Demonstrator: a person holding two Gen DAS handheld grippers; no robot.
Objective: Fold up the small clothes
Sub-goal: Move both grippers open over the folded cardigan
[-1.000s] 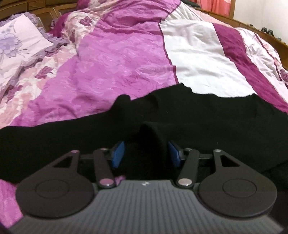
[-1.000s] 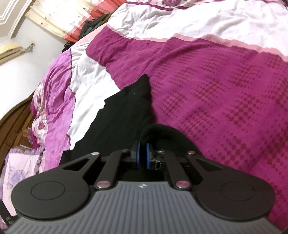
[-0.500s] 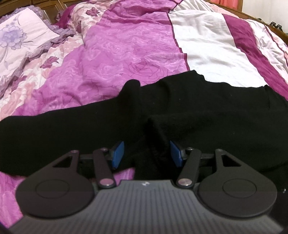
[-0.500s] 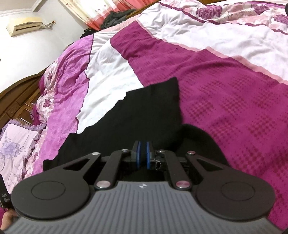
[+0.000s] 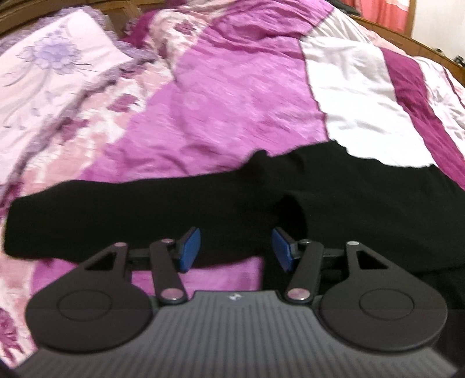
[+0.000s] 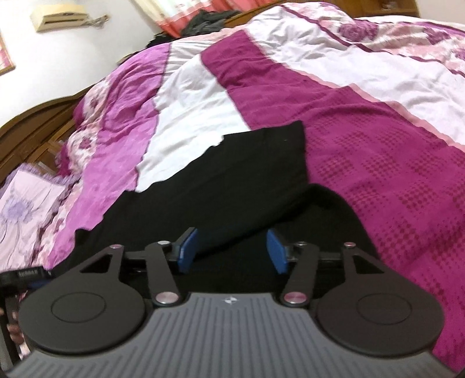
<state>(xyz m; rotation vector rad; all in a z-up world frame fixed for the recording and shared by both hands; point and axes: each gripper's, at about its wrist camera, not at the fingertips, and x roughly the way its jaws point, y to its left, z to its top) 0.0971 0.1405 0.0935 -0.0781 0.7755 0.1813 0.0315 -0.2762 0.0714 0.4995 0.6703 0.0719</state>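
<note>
A black garment (image 5: 334, 203) lies spread on the bed, with one long sleeve or leg (image 5: 116, 215) stretching left. It also shows in the right wrist view (image 6: 232, 180), where a rounded folded edge (image 6: 343, 215) lies at the right. My left gripper (image 5: 236, 250) is open, its blue pads on either side of the garment's near edge, holding nothing. My right gripper (image 6: 232, 250) is open over the black cloth, holding nothing.
The bed is covered by a quilt in pink, white and magenta bands (image 5: 232, 101), also seen in the right wrist view (image 6: 377, 145). A floral pillow (image 5: 49, 67) lies at the far left. A wooden bed frame (image 6: 35, 128) and a wall air conditioner (image 6: 58, 16) are behind.
My right gripper has opened and let go of the black garment, whose edge now lies flat. My left gripper stayed open and drew back a little, showing more of the long sleeve.
</note>
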